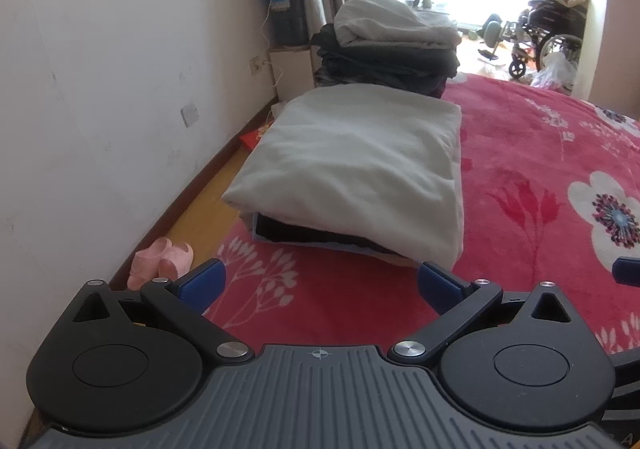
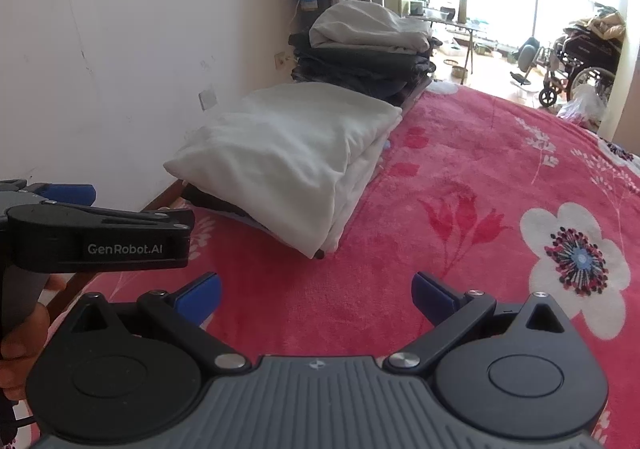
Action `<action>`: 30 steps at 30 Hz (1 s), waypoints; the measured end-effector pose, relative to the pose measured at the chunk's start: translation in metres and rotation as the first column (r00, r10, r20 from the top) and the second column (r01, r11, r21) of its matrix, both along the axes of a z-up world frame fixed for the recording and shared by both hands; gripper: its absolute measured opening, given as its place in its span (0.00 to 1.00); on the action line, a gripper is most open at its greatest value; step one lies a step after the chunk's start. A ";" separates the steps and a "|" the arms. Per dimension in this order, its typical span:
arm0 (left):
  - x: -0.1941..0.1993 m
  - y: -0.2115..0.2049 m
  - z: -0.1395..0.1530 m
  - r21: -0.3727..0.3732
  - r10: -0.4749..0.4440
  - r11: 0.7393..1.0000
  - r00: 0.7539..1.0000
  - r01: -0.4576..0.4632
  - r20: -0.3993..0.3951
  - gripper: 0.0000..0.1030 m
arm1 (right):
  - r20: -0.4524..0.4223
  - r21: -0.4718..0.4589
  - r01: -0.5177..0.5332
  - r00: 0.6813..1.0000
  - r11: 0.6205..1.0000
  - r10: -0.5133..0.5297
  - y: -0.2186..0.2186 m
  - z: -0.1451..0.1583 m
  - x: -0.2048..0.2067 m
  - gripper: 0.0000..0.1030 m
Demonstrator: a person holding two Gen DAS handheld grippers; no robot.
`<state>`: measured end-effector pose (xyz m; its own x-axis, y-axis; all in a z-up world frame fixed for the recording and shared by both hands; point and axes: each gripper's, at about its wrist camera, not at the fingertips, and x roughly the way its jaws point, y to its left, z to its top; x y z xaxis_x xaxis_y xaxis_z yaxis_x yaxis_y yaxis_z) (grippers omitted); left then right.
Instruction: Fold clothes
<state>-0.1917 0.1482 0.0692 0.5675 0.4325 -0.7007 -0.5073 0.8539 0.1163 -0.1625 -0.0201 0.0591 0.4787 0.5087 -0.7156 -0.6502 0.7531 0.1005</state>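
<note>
The only readable writing is "GenRobot.AI", in white on the black side of the left hand-held gripper (image 2: 68, 193), seen at the left edge of the right wrist view with a hand (image 2: 24, 329) on its grey handle. In its own view the left hand-held gripper (image 1: 320, 283) has its two blue fingers spread wide with nothing between them, low over the red flowered bed (image 1: 520, 177). On the floor to its left lie two pink slippers (image 1: 162, 259). Ahead, near the bed's left edge, lies one folded white garment (image 1: 352, 157) on a dark item (image 1: 316, 235) that shows only at its near edge. Just behind stands one stack (image 1: 388, 49) of dark folded clothes with a pale bundle on top. The right hand-held gripper (image 2: 316, 297) is likewise spread wide and empty. One wheelchair (image 2: 576, 65) stands far right.
</note>
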 end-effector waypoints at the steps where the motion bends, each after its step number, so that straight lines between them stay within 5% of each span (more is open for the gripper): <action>1: 0.000 0.001 0.000 -0.003 0.004 1.000 1.000 -0.004 -0.002 1.00 | 0.001 -0.001 0.003 1.000 1.000 -0.003 0.000 0.000 0.001 1.00; 30: -0.004 0.016 0.000 0.040 0.075 0.996 0.997 -0.075 0.005 1.00 | 0.028 -0.030 0.072 0.997 0.997 -0.071 0.005 0.001 0.008 1.00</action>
